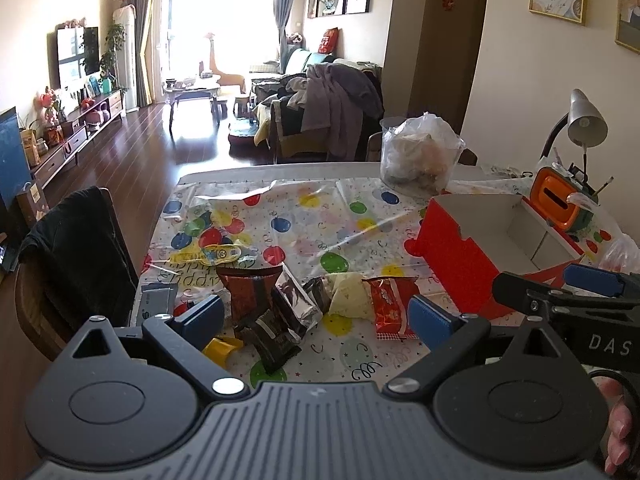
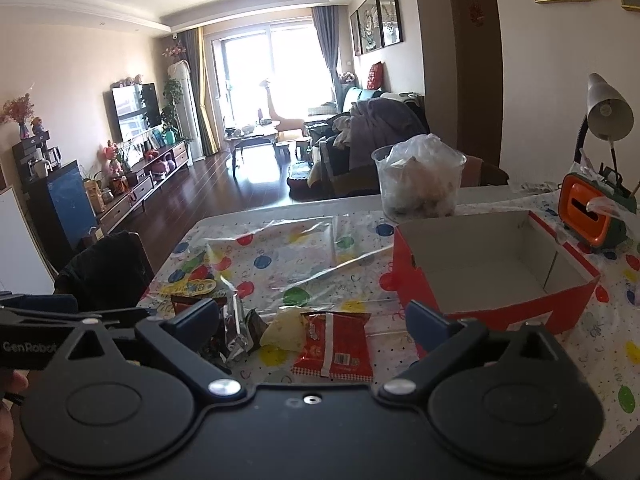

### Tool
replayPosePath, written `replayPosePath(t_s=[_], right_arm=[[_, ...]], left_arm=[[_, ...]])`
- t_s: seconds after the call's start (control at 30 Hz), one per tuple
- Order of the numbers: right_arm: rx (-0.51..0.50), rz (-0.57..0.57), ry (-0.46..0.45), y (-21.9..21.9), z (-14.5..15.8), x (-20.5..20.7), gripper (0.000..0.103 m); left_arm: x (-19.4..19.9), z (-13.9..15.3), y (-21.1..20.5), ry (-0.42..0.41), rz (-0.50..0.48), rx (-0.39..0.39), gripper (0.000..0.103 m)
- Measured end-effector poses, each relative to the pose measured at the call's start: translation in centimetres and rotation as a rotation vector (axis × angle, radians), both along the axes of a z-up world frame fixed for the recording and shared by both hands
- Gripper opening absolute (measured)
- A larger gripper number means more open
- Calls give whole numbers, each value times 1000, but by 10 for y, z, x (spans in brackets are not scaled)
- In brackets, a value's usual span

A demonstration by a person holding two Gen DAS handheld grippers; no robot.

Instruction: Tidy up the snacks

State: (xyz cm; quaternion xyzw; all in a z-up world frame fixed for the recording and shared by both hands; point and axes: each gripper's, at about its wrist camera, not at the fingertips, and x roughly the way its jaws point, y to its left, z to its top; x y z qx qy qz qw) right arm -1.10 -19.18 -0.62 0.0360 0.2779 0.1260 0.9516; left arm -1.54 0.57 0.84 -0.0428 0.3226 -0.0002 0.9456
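Observation:
Several snack packets lie in a loose pile on the balloon-print tablecloth [image 1: 304, 220]: a dark red bag [image 1: 250, 290], a silver-and-black packet [image 1: 294, 306], a black packet [image 1: 270, 340], a pale yellow packet [image 1: 350, 294] and a red packet [image 1: 390, 304]. My left gripper [image 1: 318, 318] hangs open just above the pile, holding nothing. The right gripper [image 2: 316, 322] is also open and empty, over the red packet [image 2: 334, 342] and the pale yellow packet [image 2: 286, 330]. An open red cardboard box [image 2: 424, 284] with a white inside stands to the right; this box [image 1: 460, 264] looks empty.
A clear tub stuffed with a plastic bag [image 1: 420, 156] stands at the table's far edge. An orange-and-green gadget [image 2: 588, 216] and a desk lamp [image 2: 606, 108] sit far right. A chair draped in dark cloth [image 1: 76, 248] stands at the table's left side. A yellow packet [image 1: 208, 255] lies further left.

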Motion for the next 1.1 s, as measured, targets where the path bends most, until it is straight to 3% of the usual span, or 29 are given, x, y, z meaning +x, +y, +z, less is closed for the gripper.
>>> replayPosePath(t_s=[0.53,0.73,1.1], right_arm=[[-16,32,46,11,-10,20,100],[-36,35,135,9,-36,51,100],[-99,78,275,17,-92,120,96]], left_arm=[[11,-11,19,36,-1,-5,99],[31,-37,28,118,15,-12,99],[88,-89,45,298,196,-90,98]])
